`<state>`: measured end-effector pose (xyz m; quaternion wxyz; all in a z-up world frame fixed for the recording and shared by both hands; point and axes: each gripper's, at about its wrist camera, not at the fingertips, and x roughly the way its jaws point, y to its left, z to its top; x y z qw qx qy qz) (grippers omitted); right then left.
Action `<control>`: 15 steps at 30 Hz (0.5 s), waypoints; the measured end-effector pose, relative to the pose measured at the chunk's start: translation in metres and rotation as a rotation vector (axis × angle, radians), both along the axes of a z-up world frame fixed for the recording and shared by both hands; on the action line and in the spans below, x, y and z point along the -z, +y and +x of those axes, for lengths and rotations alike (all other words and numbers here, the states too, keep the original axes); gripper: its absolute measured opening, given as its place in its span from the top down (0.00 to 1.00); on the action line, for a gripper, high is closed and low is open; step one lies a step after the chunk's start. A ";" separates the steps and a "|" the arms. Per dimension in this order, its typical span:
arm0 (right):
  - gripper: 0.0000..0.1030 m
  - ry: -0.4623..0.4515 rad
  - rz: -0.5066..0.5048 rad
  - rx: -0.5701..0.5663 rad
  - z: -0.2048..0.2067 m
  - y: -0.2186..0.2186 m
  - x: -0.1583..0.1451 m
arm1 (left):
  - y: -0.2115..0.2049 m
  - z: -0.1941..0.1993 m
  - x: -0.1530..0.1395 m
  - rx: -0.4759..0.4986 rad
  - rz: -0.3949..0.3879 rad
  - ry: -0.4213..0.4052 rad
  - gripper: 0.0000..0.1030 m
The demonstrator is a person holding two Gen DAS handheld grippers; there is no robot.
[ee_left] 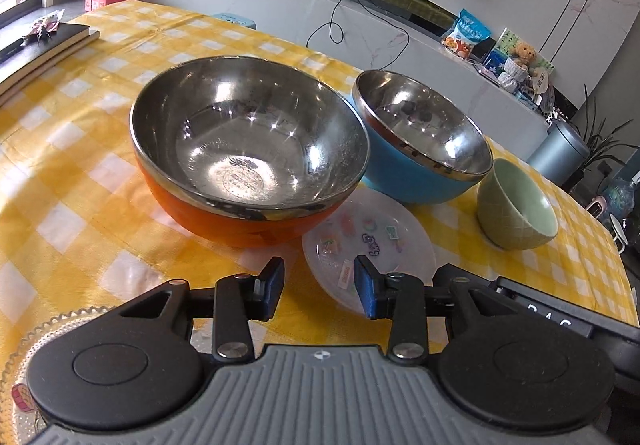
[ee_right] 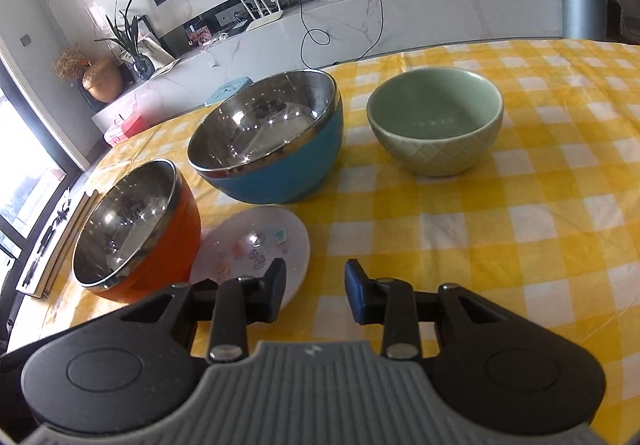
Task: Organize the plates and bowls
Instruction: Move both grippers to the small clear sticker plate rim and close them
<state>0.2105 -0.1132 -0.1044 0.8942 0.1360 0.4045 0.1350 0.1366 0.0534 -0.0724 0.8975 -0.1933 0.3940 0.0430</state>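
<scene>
An orange bowl with a steel lining (ee_left: 248,153) (ee_right: 132,229) stands on the yellow checked tablecloth. To its right are a blue steel-lined bowl (ee_left: 424,137) (ee_right: 268,141) and a small green ceramic bowl (ee_left: 516,205) (ee_right: 436,125). A small clear plate with stickers (ee_left: 376,241) (ee_right: 256,245) lies in front of the two steel bowls. My left gripper (ee_left: 320,291) is open just short of the orange bowl and the plate, nothing between its fingers. My right gripper (ee_right: 316,293) is open too, over the cloth beside the plate's right edge. A glass plate with a beaded rim (ee_left: 24,361) shows under the left gripper.
Dark notebooks (ee_left: 36,49) lie at the table's far left. Behind the table runs a white marble counter (ee_left: 360,17) with a router, cables, a snack bag and a toy bear. A grey bin (ee_right: 584,5) stands past the table's right end.
</scene>
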 end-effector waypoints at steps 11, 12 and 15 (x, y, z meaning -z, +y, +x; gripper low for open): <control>1.00 0.006 -0.022 -0.014 0.002 0.004 0.006 | -0.005 0.002 0.001 0.026 0.053 0.000 0.86; 1.00 0.008 -0.021 -0.019 0.002 0.005 0.006 | -0.005 0.001 0.001 0.024 0.053 0.001 0.86; 1.00 0.006 -0.032 -0.020 -0.001 0.007 0.005 | -0.005 0.000 -0.001 0.030 0.057 0.005 0.87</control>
